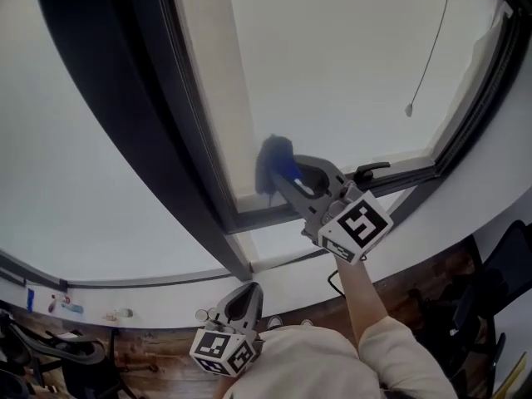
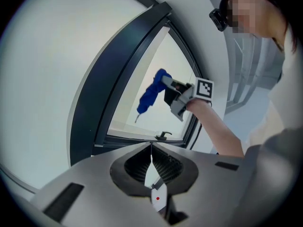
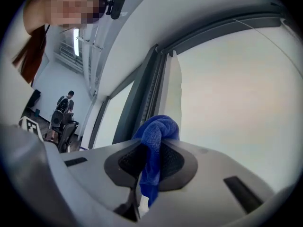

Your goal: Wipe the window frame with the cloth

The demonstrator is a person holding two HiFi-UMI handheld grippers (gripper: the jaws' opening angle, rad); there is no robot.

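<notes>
A blue cloth (image 1: 278, 161) is pinched in my right gripper (image 1: 287, 173), which is shut on it and holds it up against the pale inner strip of the window frame (image 1: 218, 98). In the right gripper view the blue cloth (image 3: 154, 148) bunches out between the closed jaws, next to the dark frame bar (image 3: 144, 96). The left gripper view shows the blue cloth (image 2: 150, 92) hanging from the right gripper (image 2: 163, 86) in front of the pane. My left gripper (image 1: 243, 299) hangs low near my body, its jaws closed together with nothing between them (image 2: 151, 148).
A dark window handle (image 1: 371, 170) juts from the lower frame rail right of the cloth. A blind cord (image 1: 428, 52) with a weight dangles over the pane. A wide white sill (image 1: 150, 293) holds small items at the left. Office chairs and a distant person (image 3: 64, 105) stand behind.
</notes>
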